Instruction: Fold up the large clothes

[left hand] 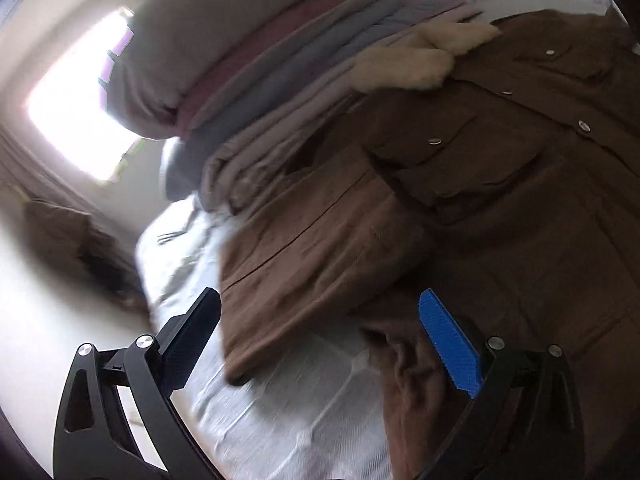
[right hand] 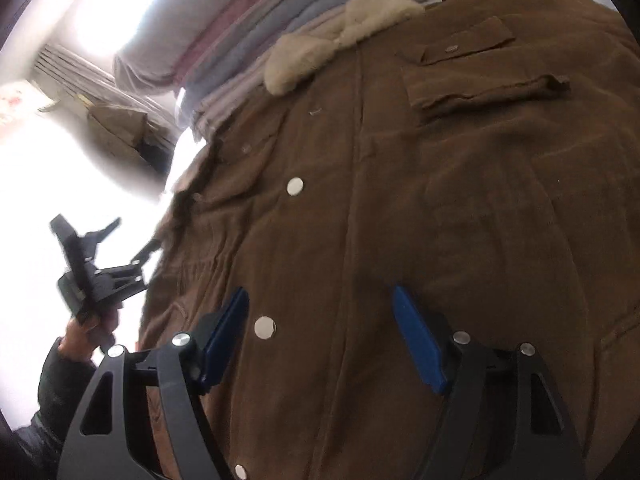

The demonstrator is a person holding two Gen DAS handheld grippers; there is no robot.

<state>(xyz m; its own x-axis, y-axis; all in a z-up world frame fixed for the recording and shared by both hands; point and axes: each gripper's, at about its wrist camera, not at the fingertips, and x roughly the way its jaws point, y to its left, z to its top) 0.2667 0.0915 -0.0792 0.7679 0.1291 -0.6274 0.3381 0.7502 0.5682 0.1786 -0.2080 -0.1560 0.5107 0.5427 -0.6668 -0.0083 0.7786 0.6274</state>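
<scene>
Left wrist view: bright window [left hand: 76, 100] at 10 o'clock, blown out. Stack of folded bedding [left hand: 256, 68] (grey, pink and blue layers) runs from 11 to 12 o'clock. Brown jacket [left hand: 480, 208] lies spread on the pale sheet [left hand: 280, 412], filling the centre through 3 o'clock; its cream fleece collar [left hand: 424, 60] touches the foot of the stack at 1 o'clock. Silver snaps and flap pockets show on the front. One folded sleeve edge reaches toward 6 o'clock. Left gripper [left hand: 318, 344] at 6 o'clock, fingers spread wide apart, nothing between them; its left finger [left hand: 188, 336] is over sheet, its blue-padded right one over jacket cloth.

Right wrist view: the left gripper [right hand: 86, 264] appears again at 9 o'clock, held in a hand beside the jacket's edge (blurred, jaw state not readable here). Jacket [right hand: 420, 220] fills the centre to 3 o'clock, collar [right hand: 332, 44] at 12 o'clock against the bedding [right hand: 224, 36]. Right gripper [right hand: 320, 340] at 6 o'clock, fingers parted, hovering over the snap placket [right hand: 265, 327], gripping nothing.
</scene>
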